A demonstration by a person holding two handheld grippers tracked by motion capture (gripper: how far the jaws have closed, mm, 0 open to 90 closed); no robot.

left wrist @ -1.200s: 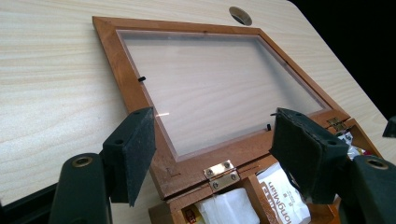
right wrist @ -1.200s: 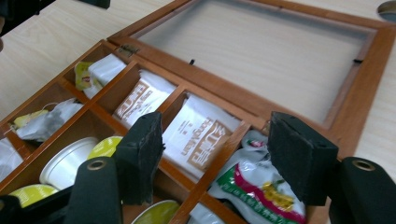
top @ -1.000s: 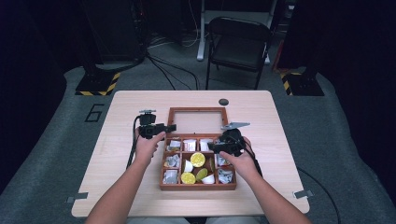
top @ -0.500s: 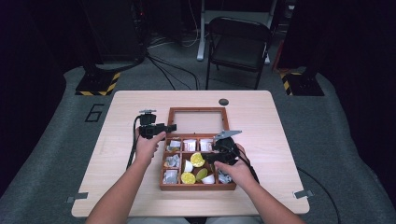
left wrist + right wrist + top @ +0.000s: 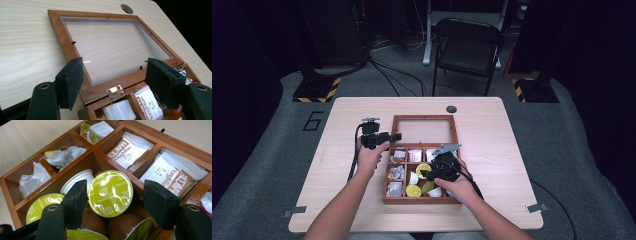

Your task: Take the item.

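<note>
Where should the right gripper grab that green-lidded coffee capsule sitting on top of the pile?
Probably by its round foil rim, coming down from above. The capsule lies tilted, lid up, on other capsules, already between the open right gripper, so its edges are free on both sides.

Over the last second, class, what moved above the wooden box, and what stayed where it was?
The right claw came down and toward the box's middle, and now hangs open over a green-lidded coffee capsule without gripping it. The left claw stayed open at the far left corner of the wooden box, by its flat-lying glass lid. The packets inside did not shift.
</note>
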